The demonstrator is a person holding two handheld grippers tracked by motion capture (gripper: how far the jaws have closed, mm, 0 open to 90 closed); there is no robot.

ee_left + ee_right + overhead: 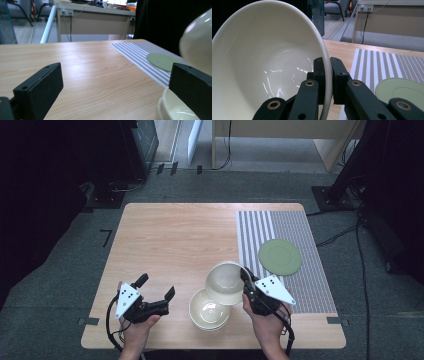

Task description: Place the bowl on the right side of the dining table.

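My right gripper (246, 279) is shut on the rim of a cream bowl (225, 283), held tilted in the air above the table; in the right gripper view the jaws pinch the bowl's (262, 62) wall, one inside and one outside, at my right gripper (327, 75). Below it a second cream bowl (209, 309) rests on the wooden table (175, 240), near the front edge. My left gripper (156, 287) stands open to the left of that bowl, with nothing between its jaws. The left gripper view has the resting bowl (175, 110) behind its right jaw and the lifted bowl (197, 45) above.
A striped grey placemat (285, 255) covers the table's right side, with a flat green plate (279, 256) on it. Bare wood spans the table's left and far parts. Beyond the table are a desk, cables and dark stands on the floor.
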